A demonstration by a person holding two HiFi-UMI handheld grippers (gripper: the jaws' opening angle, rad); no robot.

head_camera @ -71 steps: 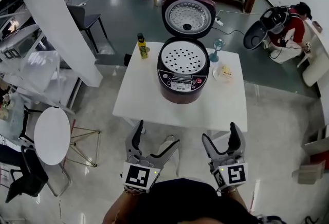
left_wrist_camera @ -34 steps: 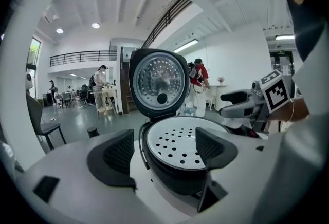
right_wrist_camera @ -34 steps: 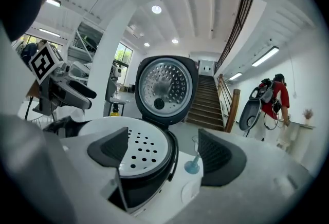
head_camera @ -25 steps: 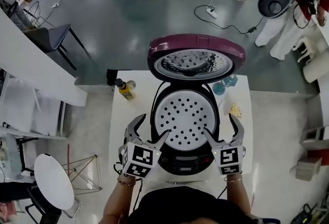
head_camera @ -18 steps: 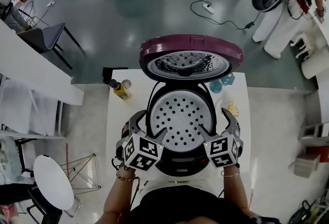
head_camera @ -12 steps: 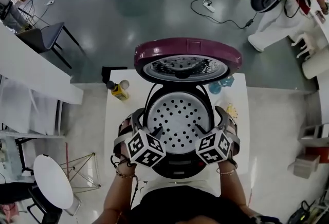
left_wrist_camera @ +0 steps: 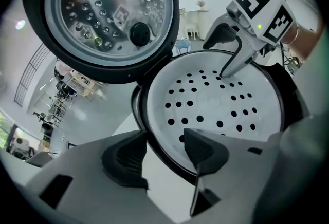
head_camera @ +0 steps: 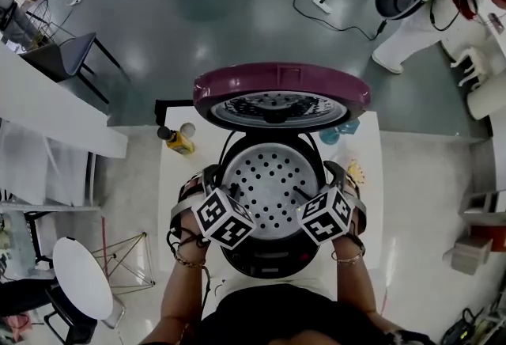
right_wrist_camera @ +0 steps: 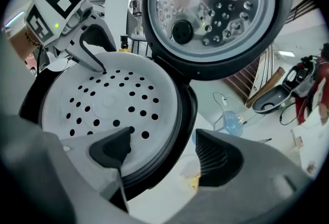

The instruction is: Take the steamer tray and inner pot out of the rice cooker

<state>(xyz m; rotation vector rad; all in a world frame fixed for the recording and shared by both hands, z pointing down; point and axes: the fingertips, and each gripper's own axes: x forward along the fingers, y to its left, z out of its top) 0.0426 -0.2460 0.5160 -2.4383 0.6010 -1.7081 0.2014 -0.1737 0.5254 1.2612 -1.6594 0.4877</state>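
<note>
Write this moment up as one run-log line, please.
steamer tray: in cooker | left gripper: closing astride cooker rim, no grip | right gripper: closing astride rim, no grip | lid: open

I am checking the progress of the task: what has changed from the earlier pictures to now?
The left gripper and the right gripper came forward and down to the rice cooker. Each now straddles the rim of the steamer tray, on opposite sides, with its jaws closing but not yet gripping. The tray still sits in the cooker, and the lid stays open.
</note>
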